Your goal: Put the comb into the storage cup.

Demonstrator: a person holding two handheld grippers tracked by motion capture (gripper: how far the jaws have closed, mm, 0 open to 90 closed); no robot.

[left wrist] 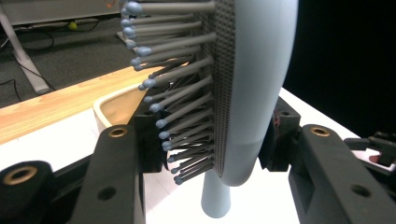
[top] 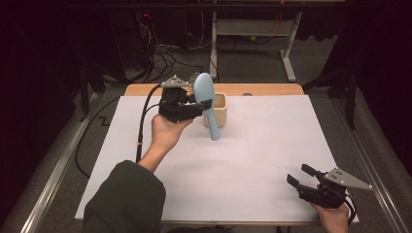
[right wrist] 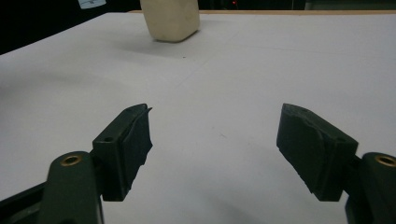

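Blue hairbrush (top: pixel 206 99) clamped in the left gripper (top: pixel 194 106), held up off the white table (top: pixel 272 145), head up and handle down, just in front of the cream cup (top: pixel 221 109). Bristles (left wrist: pixel 182 93) pointed sideways, seen close in the left gripper view. Right gripper (top: pixel 301 175) low near the table's front corner, jaws wide apart, nothing between them.

A white sheet (top: pixel 272 160) covers the wooden tabletop (top: pixel 262 89). Tangled cables (top: pixel 167 56) lie on the floor at eleven o'clock, metal frame legs (top: pixel 287 53) at one.
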